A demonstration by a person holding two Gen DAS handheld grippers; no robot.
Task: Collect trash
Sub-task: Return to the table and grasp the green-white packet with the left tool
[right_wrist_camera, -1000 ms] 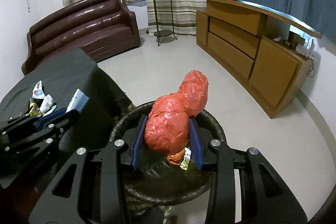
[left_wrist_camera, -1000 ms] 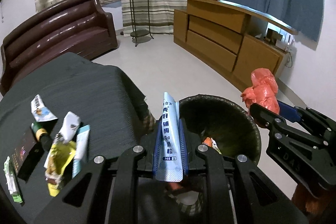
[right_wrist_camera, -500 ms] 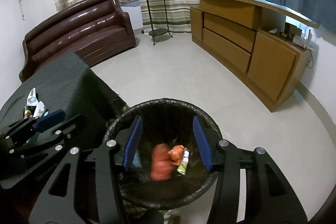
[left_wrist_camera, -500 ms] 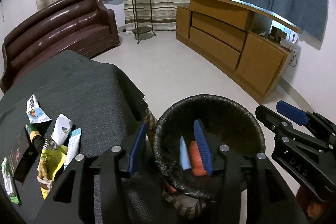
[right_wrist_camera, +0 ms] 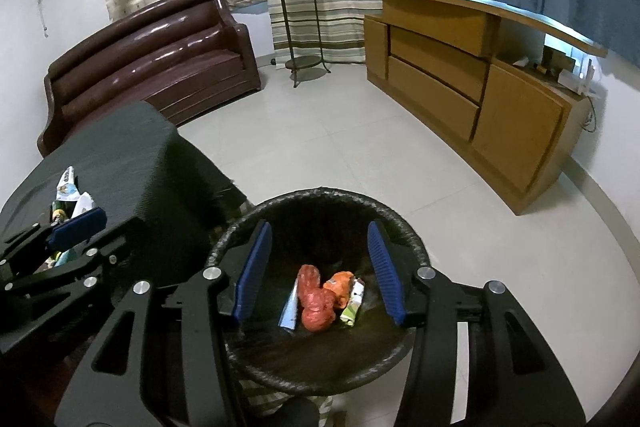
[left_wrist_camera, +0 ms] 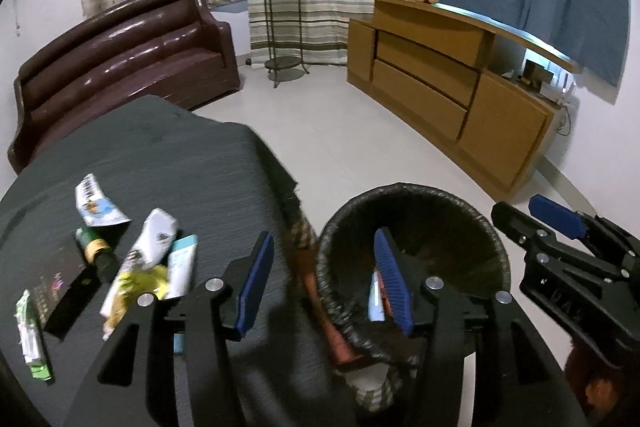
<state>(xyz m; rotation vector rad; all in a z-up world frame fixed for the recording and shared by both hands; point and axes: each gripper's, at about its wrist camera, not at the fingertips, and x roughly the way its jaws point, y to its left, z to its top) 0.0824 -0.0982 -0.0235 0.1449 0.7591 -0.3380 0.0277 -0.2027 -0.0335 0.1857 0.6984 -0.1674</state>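
Observation:
A black-lined trash bin (right_wrist_camera: 320,199) stands on the floor beside the dark table (left_wrist_camera: 160,155). Inside it lie a red plastic bag (right_wrist_camera: 314,303), a blue-white sachet (right_wrist_camera: 290,311) and other wrappers. My right gripper (right_wrist_camera: 320,267) is open and empty above the bin. My left gripper (left_wrist_camera: 326,287) is open and empty, straddling the table edge and the bin rim (left_wrist_camera: 400,189). Several wrappers (left_wrist_camera: 148,247), a small green bottle (left_wrist_camera: 94,245) and a dark box (left_wrist_camera: 64,287) lie on the table at the left.
A brown sofa (left_wrist_camera: 120,59) stands behind the table. A wooden sideboard (left_wrist_camera: 460,79) runs along the right wall. A metal plant stand (left_wrist_camera: 280,27) stands by the curtains. Pale tiled floor (right_wrist_camera: 380,147) lies between them.
Both grippers opened. The blue-white sachet dropped from the left gripper and the red bag from the right gripper into the bin. The left gripper has shifted left toward the table.

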